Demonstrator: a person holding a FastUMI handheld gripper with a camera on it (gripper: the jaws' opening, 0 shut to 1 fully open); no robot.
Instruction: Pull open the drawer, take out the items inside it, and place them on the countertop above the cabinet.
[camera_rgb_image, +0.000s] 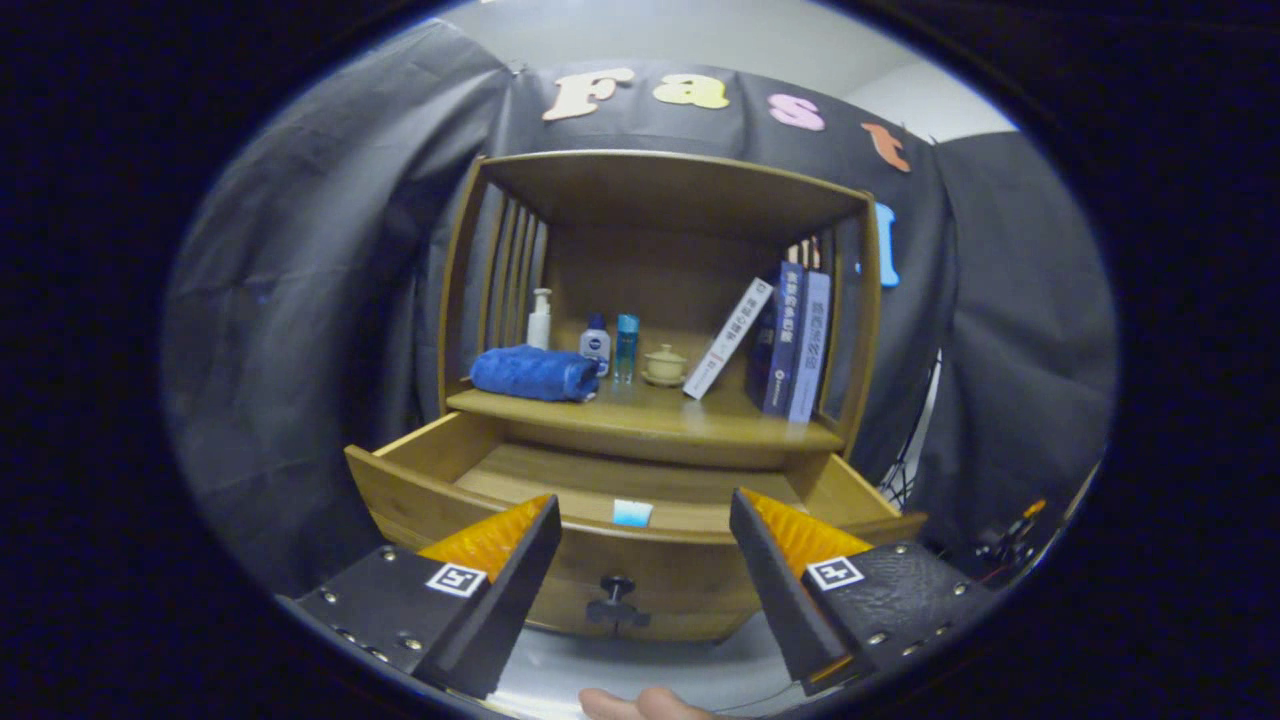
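A wooden cabinet stands ahead with its drawer (420, 490) pulled open toward me. A dark knob (617, 588) sits on the drawer front, between my fingers and slightly below their tips. Inside the drawer, near its front wall, lies a small white and blue item (632, 513). The countertop (660, 415) above the drawer carries a folded blue towel (534, 373). My gripper (645, 520) is open, its fingers spread wide in front of the drawer front, with nothing between them.
On the countertop also stand a white pump bottle (540, 318), two small blue bottles (612, 345), a lidded cup on a saucer (665, 365) and several books (790, 340), one leaning. Black cloth surrounds the cabinet. A person's fingertips (640, 705) show below my fingers.
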